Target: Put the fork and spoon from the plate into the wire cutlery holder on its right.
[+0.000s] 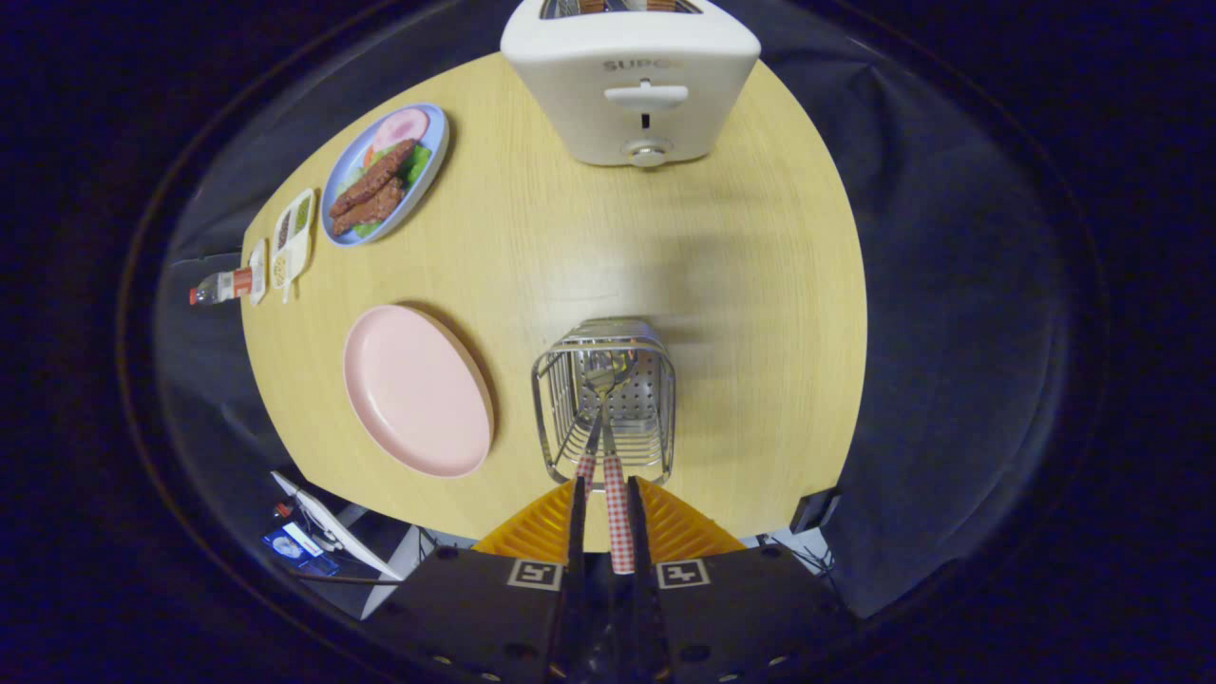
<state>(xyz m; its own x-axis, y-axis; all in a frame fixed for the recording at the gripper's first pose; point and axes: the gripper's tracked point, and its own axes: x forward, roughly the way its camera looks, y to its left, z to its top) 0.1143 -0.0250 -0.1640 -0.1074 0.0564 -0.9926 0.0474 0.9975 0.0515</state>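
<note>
My gripper [606,503] is shut on the red-checked handle of a utensil [618,518] that runs up between the fingers. Its metal end reaches down into the wire cutlery holder [604,399] just ahead of the fingers. A second red-checked handle [586,469] leans out of the holder's near side, beside the first. The two metal heads overlap inside the wire, so I cannot tell which is the fork and which the spoon. The pink plate [418,389] lies to the left of the holder with nothing on it.
A white toaster [632,81] stands at the far end of the wooden table [741,313]. At the far left sit a blue plate of food [385,176], a small divided dish [293,237] and a little bottle [223,287]. The table's near edge is under the fingers.
</note>
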